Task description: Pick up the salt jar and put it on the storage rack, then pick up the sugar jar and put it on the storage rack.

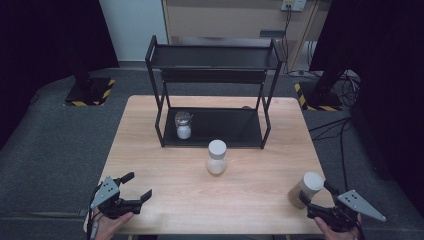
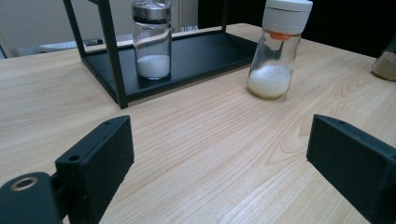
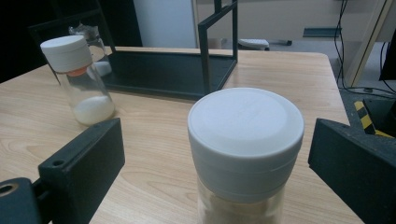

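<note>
A white-lidded jar of tan powder [image 1: 306, 189] [image 3: 245, 140] stands at the table's front right, and my right gripper [image 1: 316, 194] [image 3: 217, 135] is open around it, a gap showing on each side of the lid. A second white-lidded jar holding white powder [image 1: 216, 156] [image 2: 276, 51] [image 3: 80, 79] stands on the table in front of the black shelf [image 1: 225, 125] [image 2: 201, 51] [image 3: 159, 72]. A metal-capped glass shaker [image 1: 183, 125] [image 2: 152, 39] sits on the lower tier at its left. My left gripper [image 1: 137, 185] [image 2: 222, 135] is open near the front left edge, with nothing between its jaws.
The wooden table [image 1: 200, 200] has bare room between the two grippers. The shelf's upper tier [image 1: 215, 55] carries nothing. Grey floor, black stands with hazard tape [image 1: 92, 92] and cables [image 1: 330, 125] surround the table.
</note>
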Available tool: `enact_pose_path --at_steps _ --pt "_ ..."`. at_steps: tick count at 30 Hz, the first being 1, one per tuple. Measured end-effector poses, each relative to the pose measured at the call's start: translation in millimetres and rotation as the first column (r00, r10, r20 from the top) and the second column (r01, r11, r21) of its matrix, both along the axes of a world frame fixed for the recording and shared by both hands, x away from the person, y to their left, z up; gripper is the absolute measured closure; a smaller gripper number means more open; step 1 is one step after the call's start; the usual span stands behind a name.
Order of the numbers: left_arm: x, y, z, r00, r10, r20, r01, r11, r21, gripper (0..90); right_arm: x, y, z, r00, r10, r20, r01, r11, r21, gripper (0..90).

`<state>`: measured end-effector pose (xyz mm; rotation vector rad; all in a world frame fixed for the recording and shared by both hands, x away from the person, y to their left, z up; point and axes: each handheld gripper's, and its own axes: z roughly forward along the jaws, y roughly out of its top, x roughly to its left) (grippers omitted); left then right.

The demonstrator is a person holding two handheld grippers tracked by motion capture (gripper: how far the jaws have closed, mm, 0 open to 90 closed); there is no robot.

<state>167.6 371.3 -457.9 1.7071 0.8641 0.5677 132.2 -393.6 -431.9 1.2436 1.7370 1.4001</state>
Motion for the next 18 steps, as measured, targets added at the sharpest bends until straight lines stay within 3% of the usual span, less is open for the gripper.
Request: enact_pose_path --at_steps 18 --pt "1.1 -0.8 0.3 1.0000 -0.008 -0.002 0.008 0.9999 0.007 6.6 -0.8 -0.6 0.4 1.0000 -0.005 0.002 0.005 1.000 0.006 3.6"
